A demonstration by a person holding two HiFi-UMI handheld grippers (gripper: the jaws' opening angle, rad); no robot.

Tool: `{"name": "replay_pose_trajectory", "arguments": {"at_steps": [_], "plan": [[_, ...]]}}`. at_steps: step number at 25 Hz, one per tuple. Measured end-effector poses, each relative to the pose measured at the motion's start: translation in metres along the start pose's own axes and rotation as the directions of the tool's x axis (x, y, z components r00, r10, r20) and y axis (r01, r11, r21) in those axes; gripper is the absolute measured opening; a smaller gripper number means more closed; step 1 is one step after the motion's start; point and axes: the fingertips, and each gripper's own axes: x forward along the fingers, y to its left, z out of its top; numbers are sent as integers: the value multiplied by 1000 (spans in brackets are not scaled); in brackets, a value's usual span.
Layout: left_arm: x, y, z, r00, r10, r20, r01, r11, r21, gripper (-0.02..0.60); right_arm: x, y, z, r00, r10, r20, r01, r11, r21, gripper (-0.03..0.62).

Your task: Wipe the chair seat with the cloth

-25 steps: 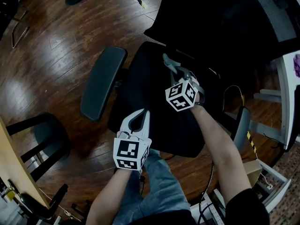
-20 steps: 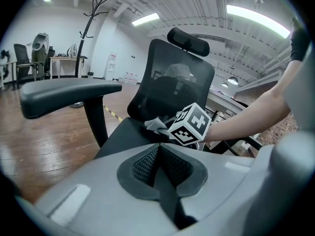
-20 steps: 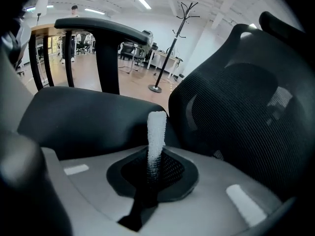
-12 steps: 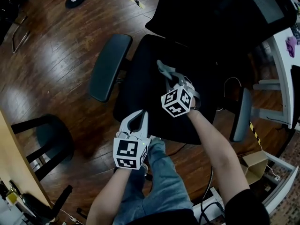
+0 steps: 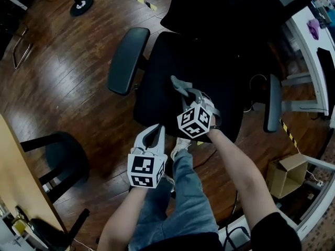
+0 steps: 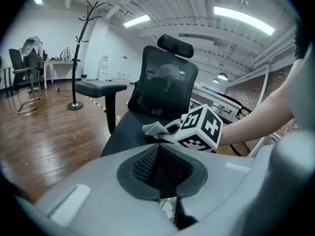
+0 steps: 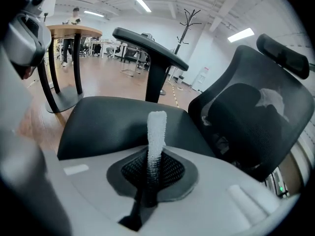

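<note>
- Cloth [image 5: 179, 83]: a pale strip that is sticking out ahead of the right gripper [image 5: 188, 94], over the middle of the chair seat [image 5: 157, 95]. Whether its free end is touching the seat cannot be told.
- Right gripper: its jaws are pinching the cloth [image 7: 156, 132] between their mesh pads, and it is pointing across the seat [image 7: 113, 119] toward the backrest [image 7: 256, 122].
- Left gripper [image 5: 155, 132]: it is hanging just off the seat's front edge, beside the person's jeans-clad knee [image 5: 183, 163]. Its jaws are pressing together with nothing between them.
- Chair: the two armrests [image 5: 127, 60] [image 5: 271, 110] are flanking the black seat.
- Surroundings: the chair is standing on a wooden floor [image 5: 63, 72], with a black stool [image 5: 63, 156] and a cardboard box [image 5: 285, 175] well apart from it.
</note>
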Motion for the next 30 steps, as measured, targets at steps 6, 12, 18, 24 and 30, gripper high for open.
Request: {"name": "replay_pose_trajectory", "arguments": {"at_steps": [6, 12, 18, 24, 30], "plan": [[-18, -1, -19, 1000, -24, -5, 24, 1000, 9, 5, -25, 39, -8, 1000, -5, -4, 6, 999, 33, 10], [-25, -1, -25, 1000, -26, 13, 26, 1000, -4, 5, -54, 86, -14, 1000, 22, 15, -23, 997, 73, 10], [-33, -6, -23, 999, -26, 18, 26, 1000, 6, 5, -76, 115, -21, 999, 38, 34, -42, 994, 106, 10], [-29, -11, -26, 1000, -29, 9, 29, 1000, 13, 5, -87, 131, -23, 998, 45, 53, -52, 990, 133, 10], [-20, -30, -20, 999, -51, 9, 51, 998, 23, 5, -97, 113, -23, 997, 22, 71, -32, 989, 147, 9]]}}
